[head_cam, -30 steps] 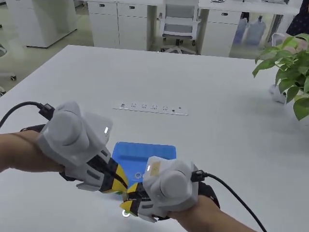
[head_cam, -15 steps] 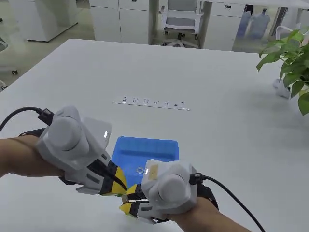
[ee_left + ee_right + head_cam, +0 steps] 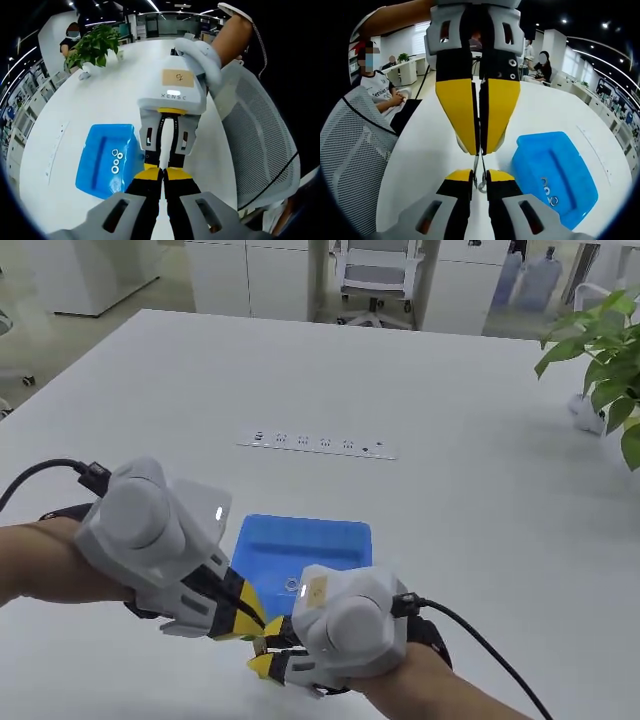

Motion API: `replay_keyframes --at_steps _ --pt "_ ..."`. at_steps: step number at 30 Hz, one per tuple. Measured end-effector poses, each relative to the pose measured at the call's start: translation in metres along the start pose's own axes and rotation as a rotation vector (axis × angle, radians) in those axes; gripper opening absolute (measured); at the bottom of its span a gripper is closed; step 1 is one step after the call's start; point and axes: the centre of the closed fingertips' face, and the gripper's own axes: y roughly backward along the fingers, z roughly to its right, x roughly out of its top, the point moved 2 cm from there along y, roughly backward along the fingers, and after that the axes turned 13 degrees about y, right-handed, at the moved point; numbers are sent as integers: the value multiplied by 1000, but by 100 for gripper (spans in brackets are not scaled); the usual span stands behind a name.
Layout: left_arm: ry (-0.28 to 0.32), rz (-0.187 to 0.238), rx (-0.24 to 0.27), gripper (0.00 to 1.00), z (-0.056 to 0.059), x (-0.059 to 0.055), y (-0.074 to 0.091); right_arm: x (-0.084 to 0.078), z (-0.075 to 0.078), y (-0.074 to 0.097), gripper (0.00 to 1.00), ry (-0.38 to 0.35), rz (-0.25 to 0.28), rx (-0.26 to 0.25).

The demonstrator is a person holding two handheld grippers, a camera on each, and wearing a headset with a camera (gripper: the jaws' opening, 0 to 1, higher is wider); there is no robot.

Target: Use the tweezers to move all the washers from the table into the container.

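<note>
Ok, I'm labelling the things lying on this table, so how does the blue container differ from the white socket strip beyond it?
The container is blue and a broad, shallow tray; the socket strip is white, long and narrow. The container holds several washers; the strip shows a row of sockets. The container lies nearer the person, the strip farther up the table. Both lie flat, long sides roughly parallel.

Washer (image 3: 482,188) on table (image 3: 450,490) by R hand-held gripper (image 3: 480,176) 1 s ago now at tweezers (image 3: 478,167) tips.
</note>
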Motion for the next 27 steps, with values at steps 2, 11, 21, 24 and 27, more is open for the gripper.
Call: replay_keyframes --at_steps 2,11,21,24,27 --pt "5 4 0 5 -2 1 0 -1 0 1 12 1 -5 -2" --pt "11 4 -8 5 -5 3 -2 -4 -2 5 16 -6 -3 -13" --pt "10 2 -30 5 -5 3 -3 -5 1 4 12 -16 -1 -18" --pt "6 -4 -39 5 -6 3 -2 -5 1 4 11 -22 1 -19" --pt "4 -13 -47 5 -7 2 -2 -5 1 3 10 -35 1 -22"
